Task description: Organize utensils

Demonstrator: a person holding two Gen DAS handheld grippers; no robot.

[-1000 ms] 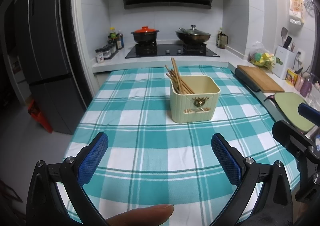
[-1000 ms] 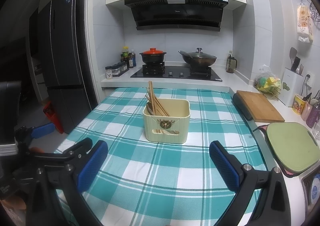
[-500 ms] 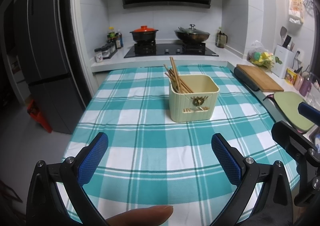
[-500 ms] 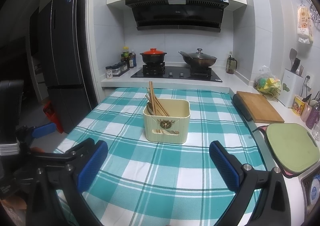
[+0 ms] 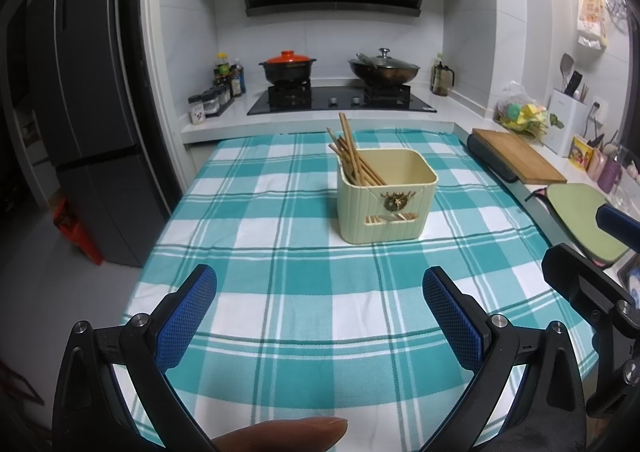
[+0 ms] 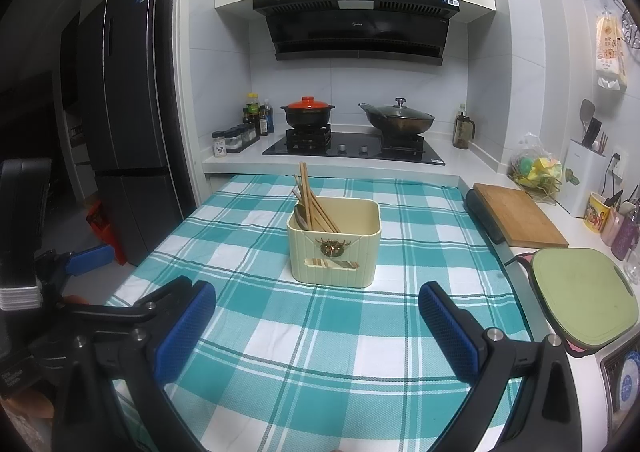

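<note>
A cream utensil holder [image 5: 386, 200] [image 6: 335, 243] stands mid-table on the teal checked cloth [image 5: 280, 272]. Several wooden chopsticks [image 5: 352, 156] [image 6: 310, 196] lean in its left side, and a spoon [image 6: 301, 215] shows beside them in the right wrist view. My left gripper [image 5: 320, 316] hovers over the near cloth, open and empty, well short of the holder. Likewise my right gripper [image 6: 316, 328] is open with nothing between its blue pads. The right tool shows at the left wrist view's right edge, the left tool at the right wrist view's left edge.
Behind the table a hob carries a red-lidded pot [image 5: 287, 66] and a wok [image 5: 384, 68]. Spice jars [image 5: 210, 100] stand left of it. A wooden board [image 5: 516, 154] and a green board [image 5: 582, 218] lie on the right counter. A fridge [image 5: 92, 112] stands left.
Both views have risen and drawn back very slightly; the holder sits a little lower in each frame. Both grippers stay open and empty.
</note>
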